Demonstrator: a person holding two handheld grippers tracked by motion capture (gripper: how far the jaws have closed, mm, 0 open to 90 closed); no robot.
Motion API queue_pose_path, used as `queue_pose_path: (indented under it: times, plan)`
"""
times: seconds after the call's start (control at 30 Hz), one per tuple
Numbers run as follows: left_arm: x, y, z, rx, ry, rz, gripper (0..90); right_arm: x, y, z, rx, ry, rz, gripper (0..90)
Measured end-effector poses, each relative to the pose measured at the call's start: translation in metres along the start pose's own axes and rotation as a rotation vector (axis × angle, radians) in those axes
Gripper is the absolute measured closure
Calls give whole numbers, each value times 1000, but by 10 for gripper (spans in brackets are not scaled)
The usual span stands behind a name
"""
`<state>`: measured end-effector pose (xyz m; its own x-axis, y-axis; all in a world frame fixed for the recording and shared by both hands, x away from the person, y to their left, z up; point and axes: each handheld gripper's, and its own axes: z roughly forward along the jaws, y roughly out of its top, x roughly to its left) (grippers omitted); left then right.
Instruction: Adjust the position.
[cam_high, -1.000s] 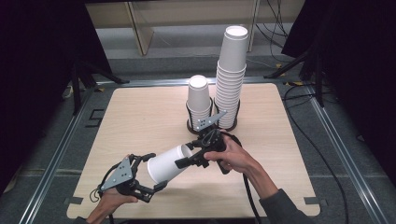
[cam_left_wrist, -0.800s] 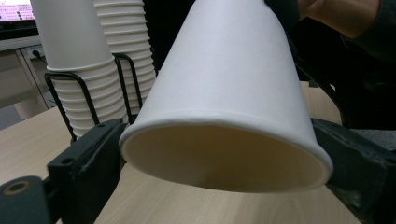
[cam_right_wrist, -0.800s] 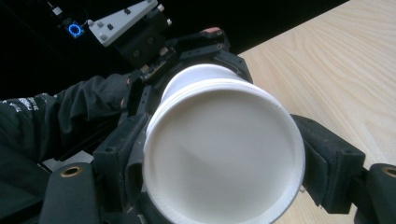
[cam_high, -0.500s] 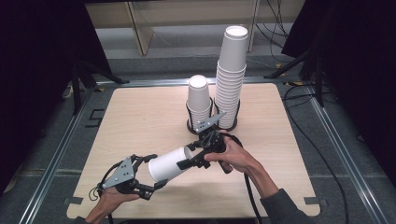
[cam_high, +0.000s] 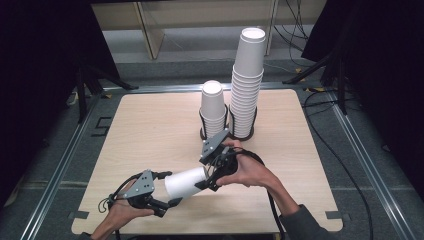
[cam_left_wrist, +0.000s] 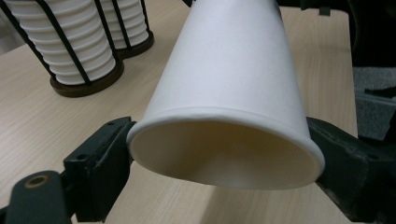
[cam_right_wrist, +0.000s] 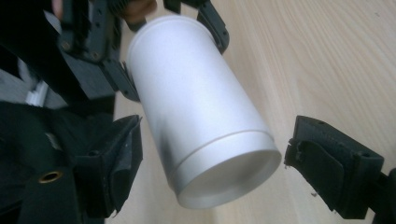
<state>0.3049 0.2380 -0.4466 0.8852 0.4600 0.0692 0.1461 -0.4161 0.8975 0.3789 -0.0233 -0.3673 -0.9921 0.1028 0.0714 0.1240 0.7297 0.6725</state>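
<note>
Since a second ago my left tool (cam_high: 167, 192) has been closing its jaws, and they now press on the rim of the cup (cam_high: 185, 184), one on each side, as the left gripper view shows; the cup itself has barely shifted and hangs on its side just above the desk (cam_high: 150, 125), between my two hands. My right tool (cam_high: 210, 175) stands at the cup's base end with its jaws wide, one close beside the wall and the other clear of it, so it grips nothing. I judge this a hand-over: the left tool has taken the cup, and the right one can draw back. The cup is white paper, smooth and matt, a tapered cone with a rolled lip and a recessed bottom; the lip looks slightly squashed into an oval under the grip, so it will give if squeezed harder. Behind it, two stacks (cam_high: 235, 100) of like cups stand in a black wire holder (cam_high: 226, 134) on the pale wood-grain desk.
</note>
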Motion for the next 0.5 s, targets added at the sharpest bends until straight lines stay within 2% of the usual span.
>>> queue_pose_path:
  times: [0.03, 0.23, 0.43, 0.5]
  plan:
    - [-1, 0, 1, 3, -5, -9, 127, 4, 1, 2, 31, -11, 15, 179]
    - [-1, 1, 1, 21, -9, -2, 126, 14, 5, 14, 112, -45, -106, 188]
    - [-2, 2, 1, 32, -24, -5, 125, 26, 8, 21, 173, -89, -165, 182]
    - [-2, 3, 1, 30, -32, -5, 125, 23, 9, 25, 191, -100, -239, 185]
